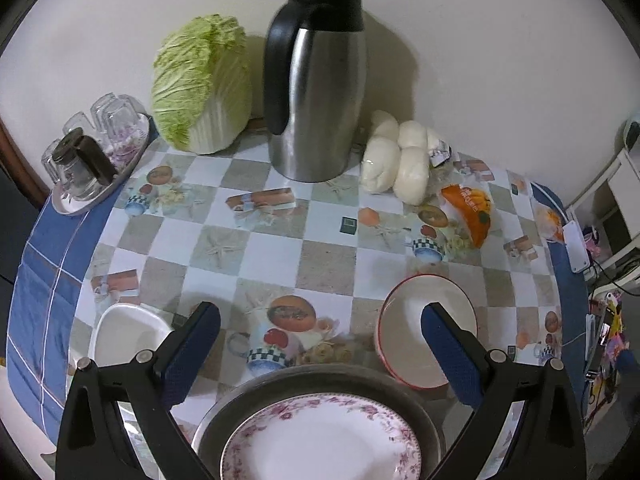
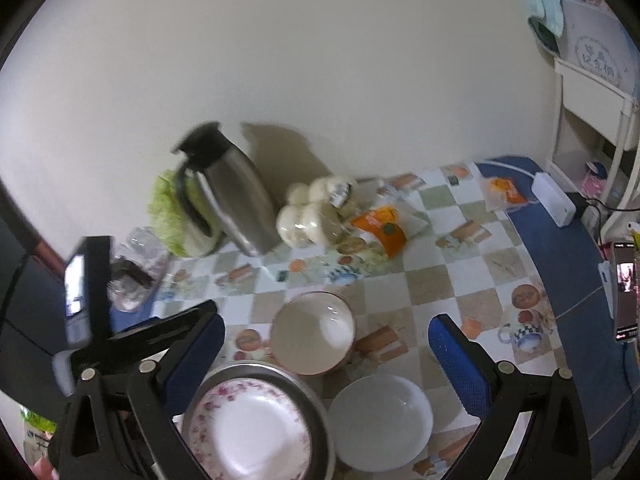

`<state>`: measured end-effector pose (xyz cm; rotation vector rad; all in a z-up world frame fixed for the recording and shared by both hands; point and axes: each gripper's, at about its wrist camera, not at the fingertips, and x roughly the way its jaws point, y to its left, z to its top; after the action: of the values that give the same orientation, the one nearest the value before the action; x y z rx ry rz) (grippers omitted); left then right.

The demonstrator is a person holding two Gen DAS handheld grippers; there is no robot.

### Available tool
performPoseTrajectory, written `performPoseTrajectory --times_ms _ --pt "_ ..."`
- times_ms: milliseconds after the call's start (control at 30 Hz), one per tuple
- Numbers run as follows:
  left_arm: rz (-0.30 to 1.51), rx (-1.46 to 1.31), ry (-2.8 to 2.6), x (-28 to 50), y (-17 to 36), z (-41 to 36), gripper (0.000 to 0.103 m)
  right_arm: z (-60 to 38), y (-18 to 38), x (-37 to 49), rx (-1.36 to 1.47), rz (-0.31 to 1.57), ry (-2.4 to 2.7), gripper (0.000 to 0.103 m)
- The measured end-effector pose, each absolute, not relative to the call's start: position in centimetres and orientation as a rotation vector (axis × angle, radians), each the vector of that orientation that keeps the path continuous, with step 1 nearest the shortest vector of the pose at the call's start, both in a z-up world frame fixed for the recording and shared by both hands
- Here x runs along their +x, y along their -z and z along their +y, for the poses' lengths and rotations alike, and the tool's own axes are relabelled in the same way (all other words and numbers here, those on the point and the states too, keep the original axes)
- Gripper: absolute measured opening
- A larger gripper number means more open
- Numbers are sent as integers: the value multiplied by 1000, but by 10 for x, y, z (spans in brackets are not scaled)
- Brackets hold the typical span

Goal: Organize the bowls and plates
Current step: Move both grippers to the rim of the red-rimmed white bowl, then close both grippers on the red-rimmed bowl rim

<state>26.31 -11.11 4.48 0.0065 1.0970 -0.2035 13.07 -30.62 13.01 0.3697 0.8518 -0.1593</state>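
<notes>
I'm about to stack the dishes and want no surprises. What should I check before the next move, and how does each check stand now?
1. Left gripper open and empty: ok.
2. Right gripper open and empty: ok.
3. Floral plate sits flat inside the metal pan: ok.
4. Red-rimmed bowl upright and empty: ok.
5. White bowl clear of the red-rimmed bowl: ok.
6. White square dish empty: cannot tell, partly hidden.
</notes>
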Motion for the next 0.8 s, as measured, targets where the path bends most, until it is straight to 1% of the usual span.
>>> performPoseTrajectory --times_ms 200,300,400,467,533,600,633,733,767,800 --pt "1136 -1 212 273 -27 -122 100 -321 -78 165 384 964 233 103" --pt "1158 7 216 278 -14 -127 98 -327 -49 177 389 1024 237 103" --pt "1183 -2 222 282 -2 -130 96 -327 -33 184 378 1043 231 103" --pt "1194 -5 233 284 4 -134 86 -326 -21 190 381 1059 226 103" --pt "1215 -3 249 285 12 -139 83 -324 -13 195 384 1073 214 101" --pt "1233 1 266 286 20 -145 80 -322 -6 199 370 1089 212 93" --pt "1239 1 272 286 23 -147 77 -321 -1 202 364 1098 214 92" --pt "1265 9 300 286 35 -156 64 -320 11 206 371 1125 216 81" --pt "1273 11 308 286 39 -158 60 -321 15 208 375 1135 214 76" --pt "1278 14 311 286 43 -160 59 -320 19 209 379 1145 213 73"
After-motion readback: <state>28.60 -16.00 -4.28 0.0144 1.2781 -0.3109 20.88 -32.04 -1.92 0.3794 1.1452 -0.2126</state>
